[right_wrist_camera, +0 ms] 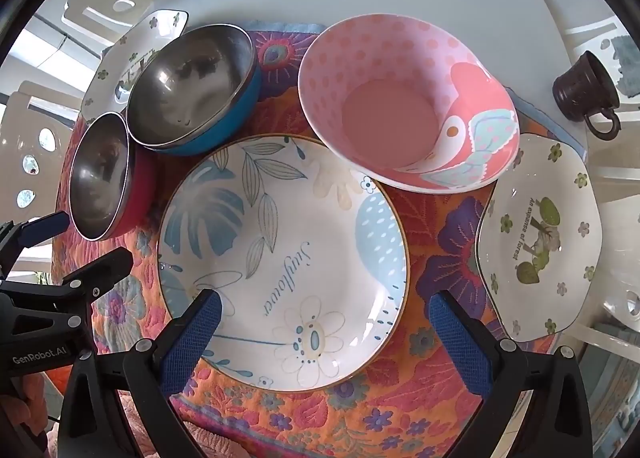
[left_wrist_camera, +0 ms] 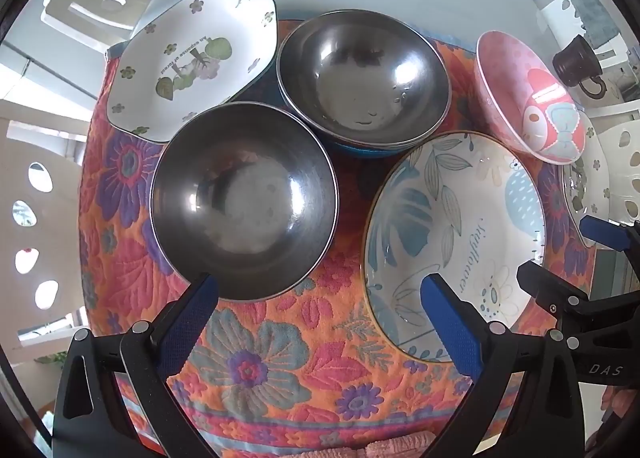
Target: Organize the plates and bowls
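Left wrist: left gripper [left_wrist_camera: 320, 322] open, pointing down.

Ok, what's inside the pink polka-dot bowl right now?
Nothing visible: the pink polka-dot bowl shows a bare pink bottom and a printed bow pattern on its inner wall. It sits tilted on the floral cloth; what lies under it is hidden.
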